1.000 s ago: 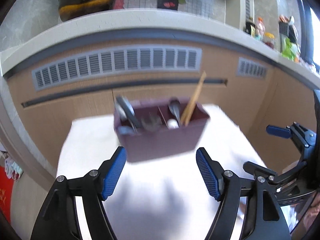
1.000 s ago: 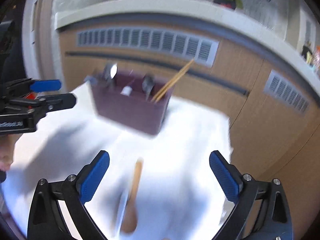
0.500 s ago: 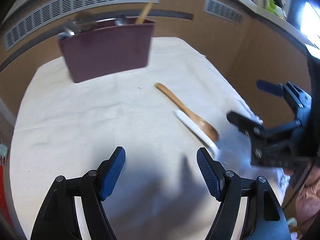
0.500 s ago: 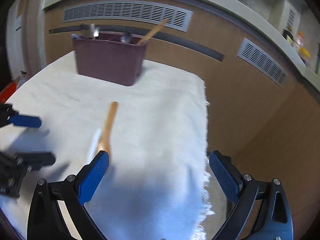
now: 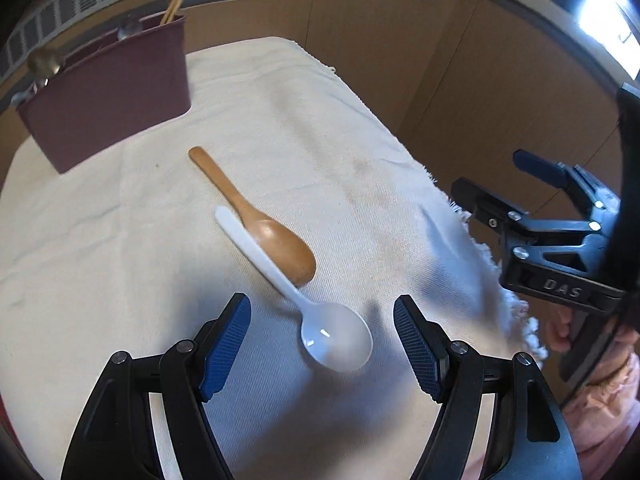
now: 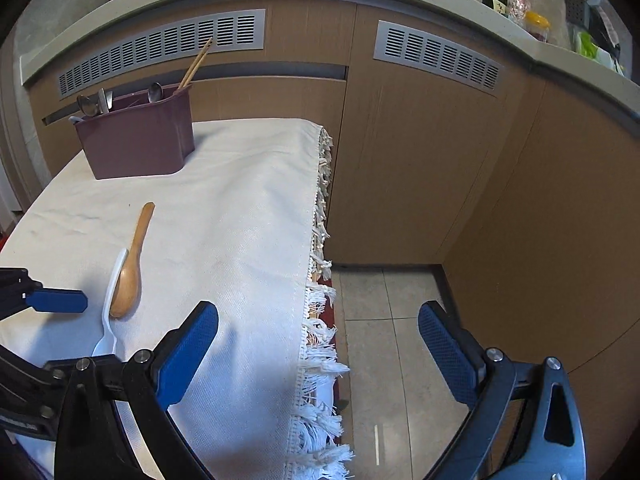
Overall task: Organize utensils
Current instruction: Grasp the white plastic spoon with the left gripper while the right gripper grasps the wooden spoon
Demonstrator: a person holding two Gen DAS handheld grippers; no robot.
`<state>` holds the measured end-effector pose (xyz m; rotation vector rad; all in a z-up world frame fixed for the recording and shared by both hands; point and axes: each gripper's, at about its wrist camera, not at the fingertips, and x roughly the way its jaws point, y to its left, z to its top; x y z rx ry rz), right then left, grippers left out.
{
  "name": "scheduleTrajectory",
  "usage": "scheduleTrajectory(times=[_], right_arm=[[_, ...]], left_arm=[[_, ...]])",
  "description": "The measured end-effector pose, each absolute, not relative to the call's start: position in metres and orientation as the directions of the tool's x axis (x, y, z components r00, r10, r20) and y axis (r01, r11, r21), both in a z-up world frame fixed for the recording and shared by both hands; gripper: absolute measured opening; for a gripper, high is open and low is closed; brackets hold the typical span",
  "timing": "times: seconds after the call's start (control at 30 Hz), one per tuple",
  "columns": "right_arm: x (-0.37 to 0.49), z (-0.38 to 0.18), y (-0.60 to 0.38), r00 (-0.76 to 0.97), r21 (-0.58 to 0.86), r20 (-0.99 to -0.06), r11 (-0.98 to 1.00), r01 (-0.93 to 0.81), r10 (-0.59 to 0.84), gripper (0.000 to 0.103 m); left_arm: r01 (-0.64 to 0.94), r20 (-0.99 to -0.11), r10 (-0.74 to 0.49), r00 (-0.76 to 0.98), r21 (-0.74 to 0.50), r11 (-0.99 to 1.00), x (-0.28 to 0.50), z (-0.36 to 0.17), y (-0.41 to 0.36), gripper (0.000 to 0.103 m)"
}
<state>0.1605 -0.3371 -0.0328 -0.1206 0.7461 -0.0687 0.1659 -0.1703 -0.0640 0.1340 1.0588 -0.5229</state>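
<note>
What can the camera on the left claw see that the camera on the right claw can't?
Only the left camera shows the white spoon's whole bowl, between the open left claw, and a pink sleeve. Only the right camera shows the floor tiles, the bottles on the counter and the cloth's fringe. Both show the wooden spoon, the maroon holder with chopsticks and the open right claw.

1 wooden spoon (image 5: pixel 264 220) | 1 white plastic spoon (image 5: pixel 316 320) | 1 utensil holder (image 5: pixel 108 100) | 2 grippers (image 5: pixel 322 344)

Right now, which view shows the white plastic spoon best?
The left wrist view: the whole white plastic spoon lies unobstructed ahead of the open jaws. The right wrist view shows only its handle; the gripper frame hides the bowl.
</note>
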Motion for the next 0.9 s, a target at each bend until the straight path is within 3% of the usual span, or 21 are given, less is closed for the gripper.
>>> scheduleTrajectory(times=[0.1,0.27,0.43,0.6,0.73,0.8,0.9], right_arm=[[0.162,-0.029,-0.334,0.739,-0.12,-0.667,0.993,0.016,-0.093,0.099],[0.167,-0.025,-0.322,0.739,-0.068,-0.673,0.997,-0.031,-0.023,0.099],[0.181,-0.029,-0.296,0.718,-0.02,-0.693,0.994,-0.109,0.065,0.098],[0.202,-0.042,-0.249,0.651,-0.03,-0.747,0.97,-0.239,0.138,0.068],[0.227,-0.06,-0.214,0.577,-0.006,-0.795,0.95,-0.312,0.185,0.065],[0.242,-0.07,-0.198,0.54,-0.003,-0.82,0.944,-0.331,0.187,0.051],[0.26,-0.077,-0.187,0.536,-0.019,-0.828,0.947,-0.322,0.165,0.048]], left_arm=[[0.484,-0.867,-0.299,0.399,-0.079,0.872,0.164,-0.069,-0.176,0.072],[0.469,-0.868,-0.296,0.398,-0.085,0.879,0.168,-0.075,-0.154,0.039],[0.448,-0.854,-0.291,0.431,-0.078,0.891,0.165,-0.074,-0.121,0.039],[0.372,-0.846,-0.246,0.473,-0.061,0.926,0.172,-0.076,-0.074,0.039],[0.306,-0.844,-0.207,0.495,-0.054,0.951,0.174,-0.075,-0.036,0.039],[0.292,-0.843,-0.212,0.494,-0.069,0.954,0.173,-0.075,-0.023,0.039],[0.269,-0.844,-0.208,0.495,-0.079,0.96,0.174,-0.077,-0.016,0.039]])
